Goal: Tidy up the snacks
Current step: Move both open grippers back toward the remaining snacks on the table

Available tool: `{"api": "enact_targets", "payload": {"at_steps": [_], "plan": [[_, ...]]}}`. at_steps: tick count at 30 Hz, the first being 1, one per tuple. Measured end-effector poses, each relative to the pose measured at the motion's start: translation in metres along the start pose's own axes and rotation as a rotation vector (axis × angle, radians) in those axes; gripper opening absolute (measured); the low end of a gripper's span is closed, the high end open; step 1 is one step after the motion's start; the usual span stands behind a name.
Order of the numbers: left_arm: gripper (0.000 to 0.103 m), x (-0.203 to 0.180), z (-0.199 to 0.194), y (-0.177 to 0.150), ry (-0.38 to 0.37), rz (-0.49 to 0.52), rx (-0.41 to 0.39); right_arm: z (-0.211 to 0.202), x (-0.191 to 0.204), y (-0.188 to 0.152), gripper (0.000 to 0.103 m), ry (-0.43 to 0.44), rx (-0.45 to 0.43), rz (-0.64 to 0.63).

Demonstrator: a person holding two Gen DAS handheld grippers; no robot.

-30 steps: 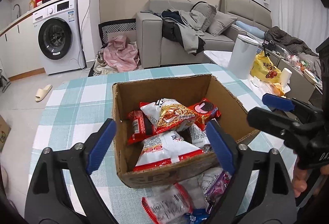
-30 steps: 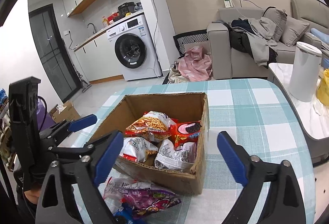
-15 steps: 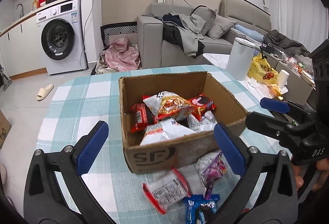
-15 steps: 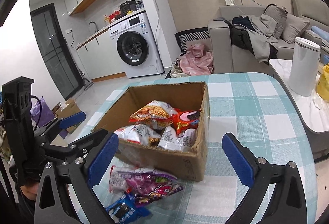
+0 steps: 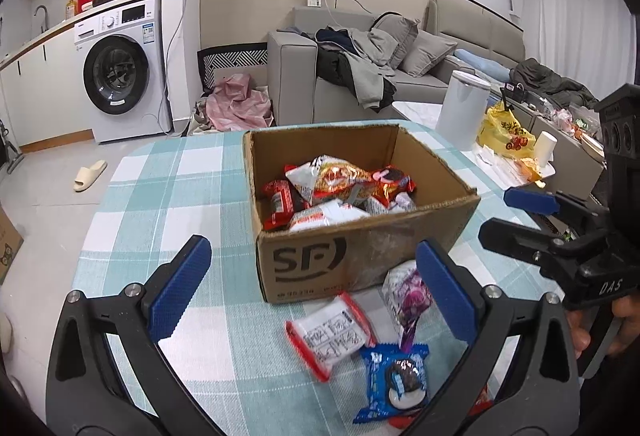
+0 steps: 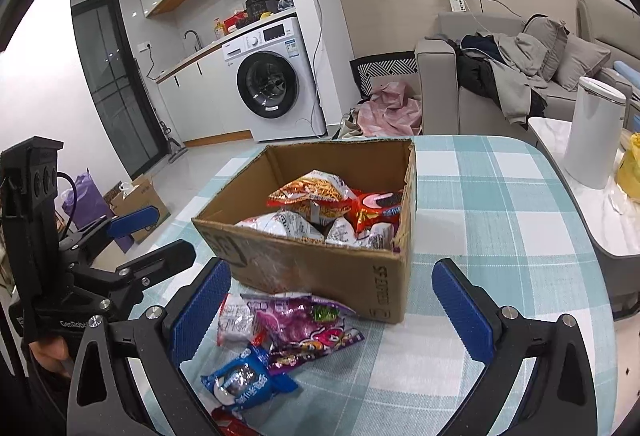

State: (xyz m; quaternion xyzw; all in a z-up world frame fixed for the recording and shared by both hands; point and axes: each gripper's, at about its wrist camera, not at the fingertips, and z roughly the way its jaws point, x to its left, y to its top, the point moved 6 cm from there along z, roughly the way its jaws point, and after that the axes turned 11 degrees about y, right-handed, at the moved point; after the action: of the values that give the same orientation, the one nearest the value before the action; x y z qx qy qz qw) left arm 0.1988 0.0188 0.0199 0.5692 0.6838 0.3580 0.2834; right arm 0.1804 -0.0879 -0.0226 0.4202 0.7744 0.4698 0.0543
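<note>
The cardboard box point(image 5: 362, 211) sits mid-frame on the checked tablecloth point(image 5: 160, 195), holding several snack bags, an orange-red noodle packet point(image 5: 340, 177) on top. In front of the box, toward the lower middle of my left view, three packets lie loose on the cloth: a white packet with red edges point(image 5: 330, 334), a purple candy bag point(image 5: 408, 294) touching the box's front wall, and a blue cookie packet point(image 5: 394, 376) nearest the bottom edge. My left gripper point(image 5: 312, 292) hangs spread wide above them, gripping nothing. My right gripper point(image 6: 332, 310) is likewise parted and empty, framing the purple bag and the box's near corner. Upper left stands a washing machine point(image 5: 120, 71); upper right, a grey sofa point(image 5: 360, 67).
</note>
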Motion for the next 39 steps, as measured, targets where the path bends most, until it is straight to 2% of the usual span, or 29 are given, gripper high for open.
{"api": "enact_targets", "payload": {"at_steps": [5, 8, 15, 25, 30, 39], "plan": [[0.102, 0.002, -0.002, -0.014, 0.003, 0.006, 0.018, -0.001, -0.002, -0.012, 0.102, 0.005, 0.020, 0.017], [0.102, 0.004, -0.001, -0.021, 0.004, 0.005, 0.027, 0.001, -0.002, -0.019, 0.102, 0.040, 0.035, 0.049], [0.102, 0.004, 0.013, -0.037, 0.014, 0.007, 0.071, 0.009, -0.002, -0.030, 0.102, 0.048, 0.050, 0.065], [0.102, 0.006, 0.035, -0.051, 0.023, -0.002, 0.124, 0.032, -0.003, -0.038, 0.102, 0.015, 0.125, 0.015], [0.102, 0.006, 0.050, -0.059, 0.024, 0.011, 0.164, 0.047, -0.010, -0.046, 0.102, 0.027, 0.176, 0.038], [0.102, 0.008, 0.067, -0.068, 0.024, 0.016, 0.200, 0.065, -0.004, -0.054, 0.102, 0.043, 0.216, 0.016]]}}
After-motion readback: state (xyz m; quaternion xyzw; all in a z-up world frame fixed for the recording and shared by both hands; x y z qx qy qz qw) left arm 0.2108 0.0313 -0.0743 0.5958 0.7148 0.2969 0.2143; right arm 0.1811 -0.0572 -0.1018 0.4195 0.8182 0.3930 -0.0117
